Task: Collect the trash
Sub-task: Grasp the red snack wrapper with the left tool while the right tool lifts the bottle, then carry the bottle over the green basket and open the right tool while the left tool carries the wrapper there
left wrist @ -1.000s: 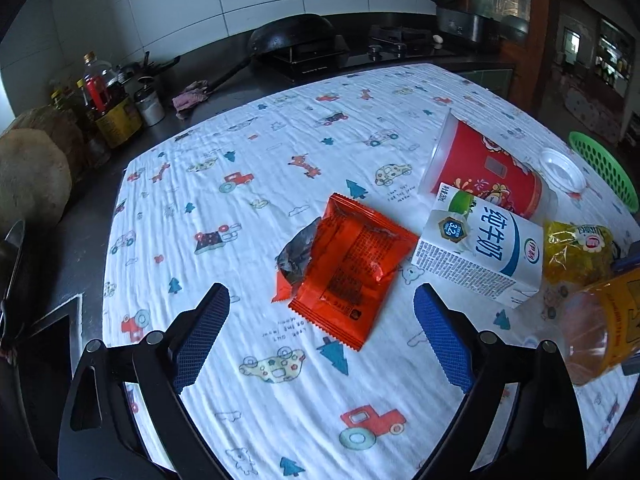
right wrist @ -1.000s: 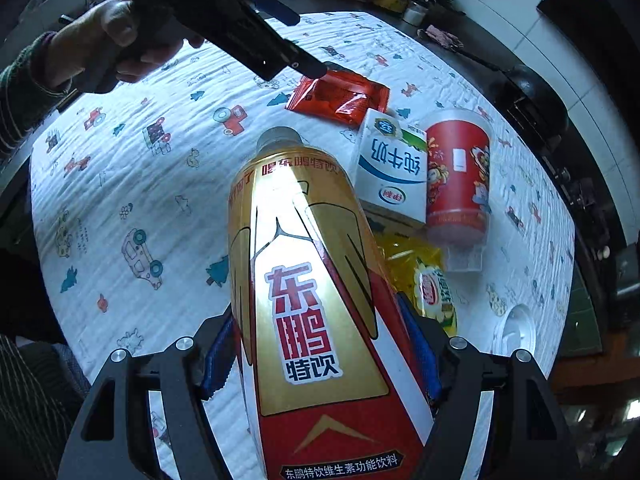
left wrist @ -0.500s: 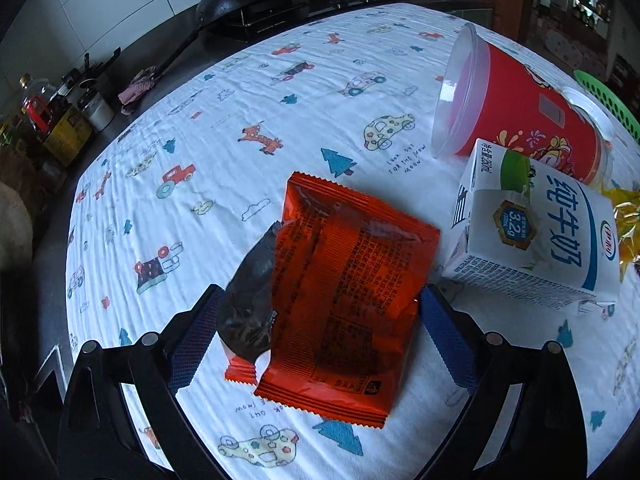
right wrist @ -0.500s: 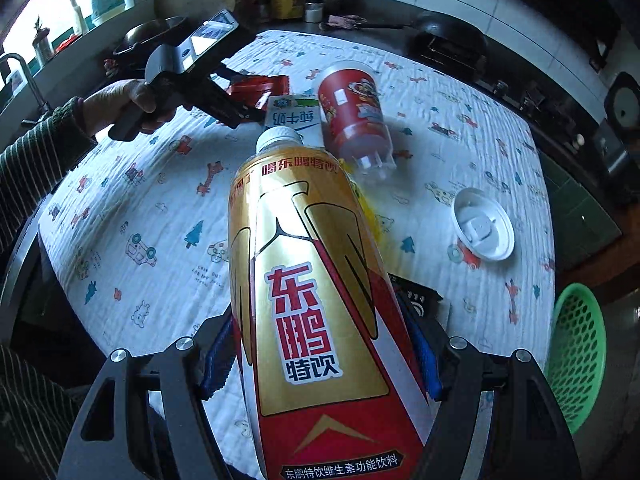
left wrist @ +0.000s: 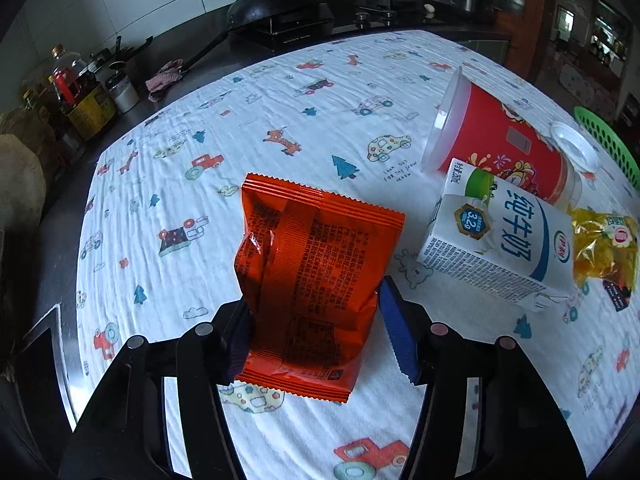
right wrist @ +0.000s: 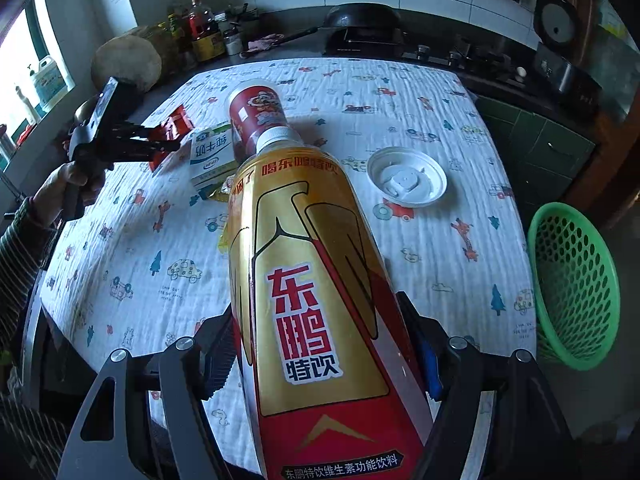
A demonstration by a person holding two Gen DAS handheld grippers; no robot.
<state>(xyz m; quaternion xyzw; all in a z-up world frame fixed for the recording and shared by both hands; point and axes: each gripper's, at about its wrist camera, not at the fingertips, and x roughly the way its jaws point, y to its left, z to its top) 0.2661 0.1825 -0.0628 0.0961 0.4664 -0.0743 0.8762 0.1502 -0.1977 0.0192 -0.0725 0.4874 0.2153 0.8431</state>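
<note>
Kitchen; worktop [left wrist: 280,128] under a white cloth printed with cars and trees, dark counter with a wok [left wrist: 276,4] beyond my jaws. Left gripper [left wrist: 316,324]: jaws clenched on one orange snack wrapper [left wrist: 312,268], pinched at its lower half, its top standing ahead of the jaws, seemingly just off the cloth. Right gripper [right wrist: 324,356]: jaws clamped on one gold-and-red drink bottle [right wrist: 312,280], white cap pointing away from me. Destination, by my judgement: one green basket [right wrist: 576,284], off the worktop edge to the right of my right jaws. Step in hand: carry both across. Keep the pinch firm, as the thin film may slip; hold the bottle level and let go only once above the basket. Remaining ahead of my left jaws: one milk carton [left wrist: 504,240], lying flat; one red cup [left wrist: 492,148], on its side; one yellow wrapper [left wrist: 604,252], right of the carton; one white lid [right wrist: 406,176].
</note>
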